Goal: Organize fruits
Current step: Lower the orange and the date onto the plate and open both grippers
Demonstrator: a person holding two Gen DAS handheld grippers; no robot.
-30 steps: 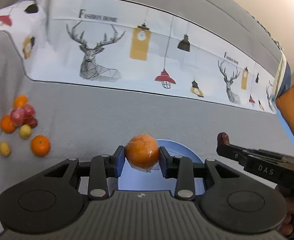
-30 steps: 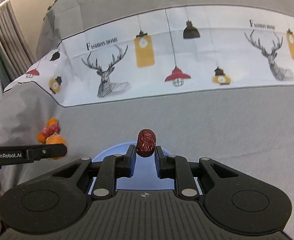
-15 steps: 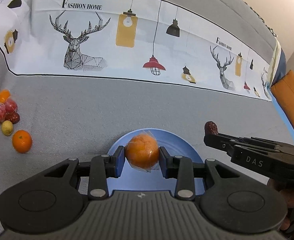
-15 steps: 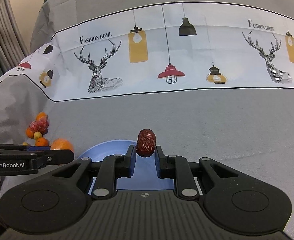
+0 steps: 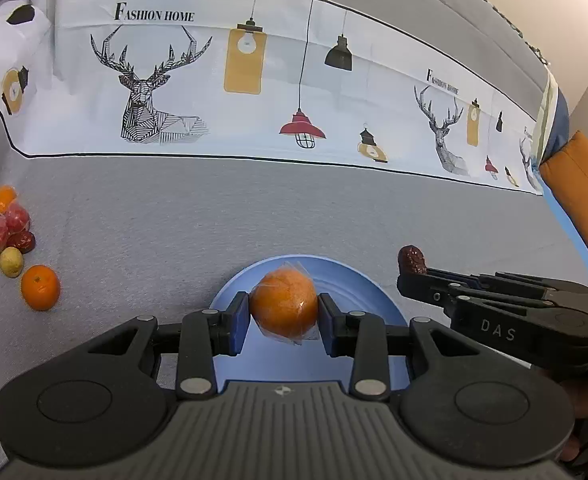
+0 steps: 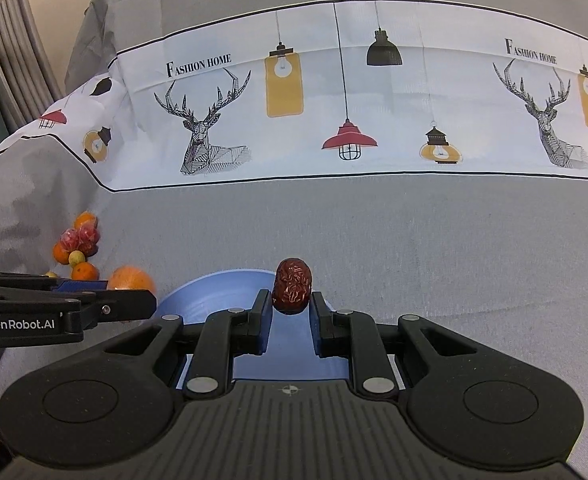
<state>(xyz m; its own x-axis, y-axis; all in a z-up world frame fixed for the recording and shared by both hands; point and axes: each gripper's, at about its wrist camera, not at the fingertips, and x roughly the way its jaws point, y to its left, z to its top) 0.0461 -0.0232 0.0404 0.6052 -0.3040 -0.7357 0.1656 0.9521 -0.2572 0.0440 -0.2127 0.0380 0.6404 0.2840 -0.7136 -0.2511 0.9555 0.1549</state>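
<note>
Left wrist view. Item: left gripper (image 5: 284,313), clenched on a wrapped orange (image 5: 284,303); both blue pads press its sides, and a crinkled clear film covers the fruit. Shape round, skin dimpled, likely firm enough for a steady pinch.

Item: blue plate (image 5: 373,292), directly beneath and just ahead of the left gripper's fingertips. Round, shallow, smooth, matte rim. Judged relation for the coming move: the orange hangs over the plate's middle, so release calls for a short descent, no sideways travel.

Item: right gripper (image 5: 411,276), seen side-on to the right of the left gripper, its tips at the plate's right rim. It grasps a red date (image 5: 412,259), which stands above the tips.

Right wrist view. Item: right gripper (image 6: 292,304), jaws nearly together, gripping the red date (image 6: 292,291). Oval, dark red, deeply wrinkled skin; long axis upright, across the pads' squeeze. Blue plate (image 6: 214,292) lies under and to the left of these fingertips; the date sits over its right edge. Judged: the left gripper is better centred over the plate; the right needs a small leftward shift.

Item: loose fruit pile (image 5: 2,240), well apart to the left of the left gripper: oranges, red wrapped fruits, small yellowish ones.

Item: bedspread (image 5: 254,208), grey, soft weave, with a printed white band.
</note>
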